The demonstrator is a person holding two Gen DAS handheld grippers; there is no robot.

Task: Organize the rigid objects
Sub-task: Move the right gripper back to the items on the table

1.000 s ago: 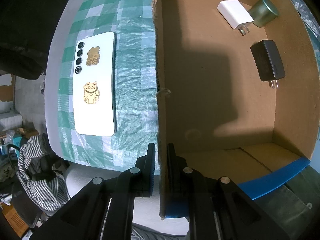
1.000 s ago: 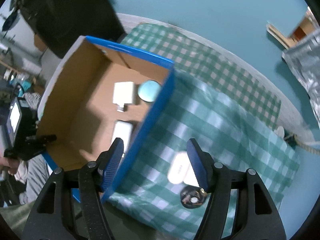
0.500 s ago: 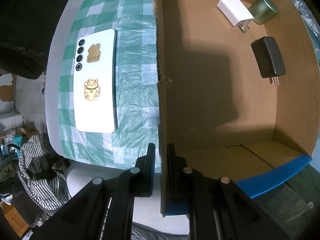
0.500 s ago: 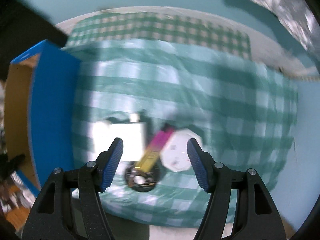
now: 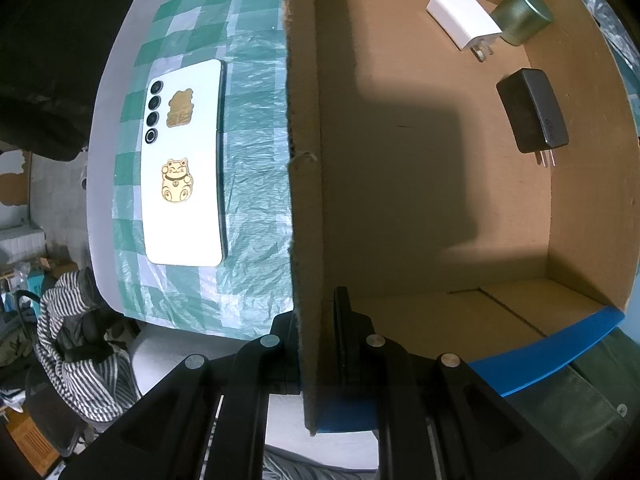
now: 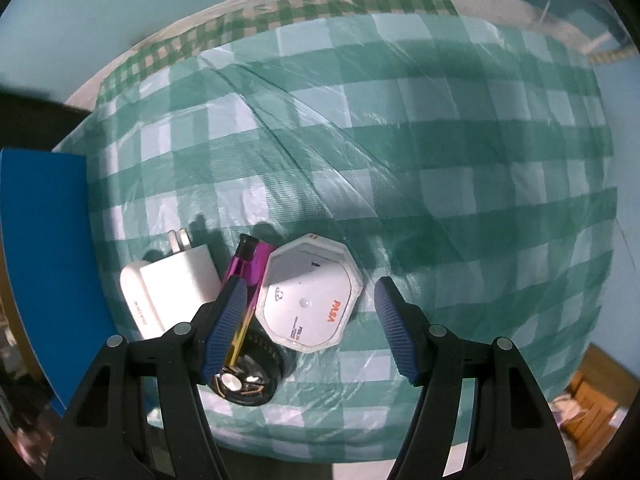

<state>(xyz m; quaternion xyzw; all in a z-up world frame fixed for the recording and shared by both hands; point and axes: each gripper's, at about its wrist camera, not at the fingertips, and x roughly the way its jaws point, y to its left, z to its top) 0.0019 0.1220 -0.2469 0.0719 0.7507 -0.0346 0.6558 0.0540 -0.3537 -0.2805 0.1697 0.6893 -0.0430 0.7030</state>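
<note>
Right gripper (image 6: 308, 320) jaws wide, hovering over octagonal white adapter (image 6: 310, 294) on the checkered cloth (image 6: 440, 160); adapter sits between the fingers, nearer the left one. Left gripper (image 5: 318, 332) clamps cardboard box (image 5: 304, 200) wall, steadying it.

both grippers are black plastic with round silver screws; the right gripper (image 6: 308, 324) has blue ribbed pads (image 6: 394, 326).

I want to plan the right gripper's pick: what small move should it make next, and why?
Probably lower the open right gripper straight down over the white octagonal device, then close. The device lies on the checkered cloth between the spread fingertips, not yet touched. The left gripper is clamped on the box wall.
</note>
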